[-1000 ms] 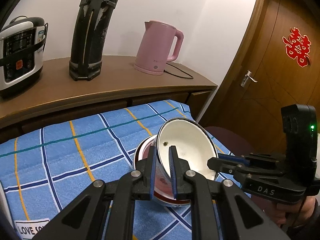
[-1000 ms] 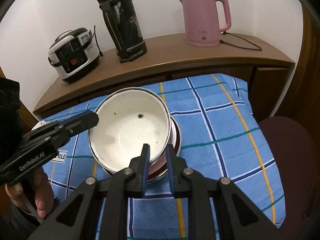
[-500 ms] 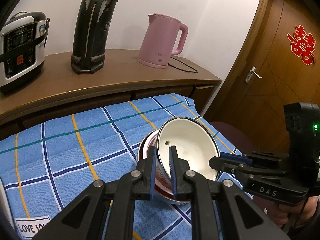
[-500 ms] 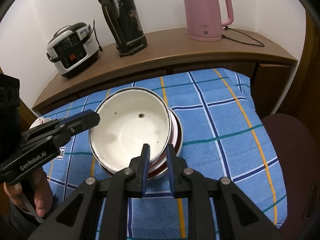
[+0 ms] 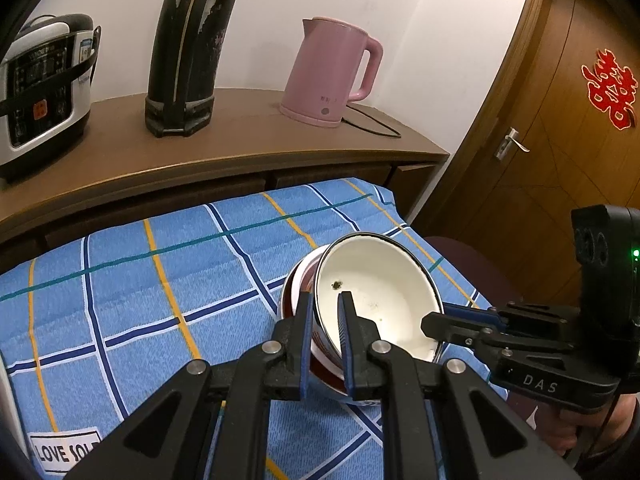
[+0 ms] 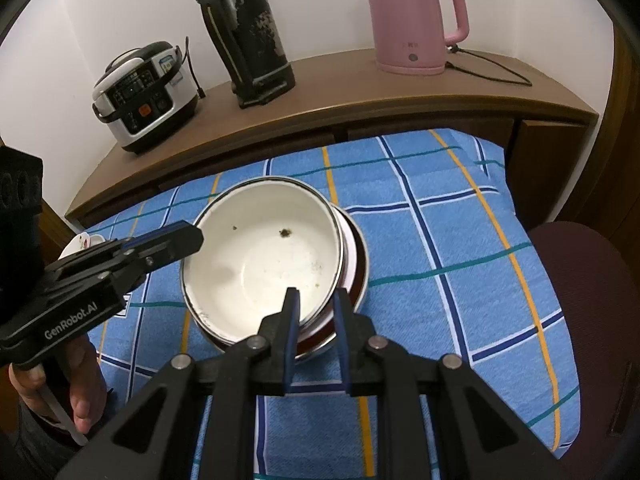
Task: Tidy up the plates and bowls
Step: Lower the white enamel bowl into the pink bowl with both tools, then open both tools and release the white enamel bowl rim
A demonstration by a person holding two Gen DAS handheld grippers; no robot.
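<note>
On the blue checked tablecloth [image 6: 440, 240], both the left gripper [image 5: 324, 312] and right gripper [image 6: 314, 308] clamped the white bowl's [image 6: 260, 264] rim; behind, a wooden sideboard [image 6: 360, 100] carried a pink kettle [image 6: 412, 20].

It was a home dining corner: ahead of the grippers, a wooden sideboard [image 6: 360, 96] carried a rice cooker [image 6: 144, 96], a black thermos [image 6: 248, 36] and a pink kettle [image 6: 412, 20], with a blue checked tablecloth [image 6: 440, 240] below and a door bearing a red paper ornament [image 5: 610, 88] off right.
</note>
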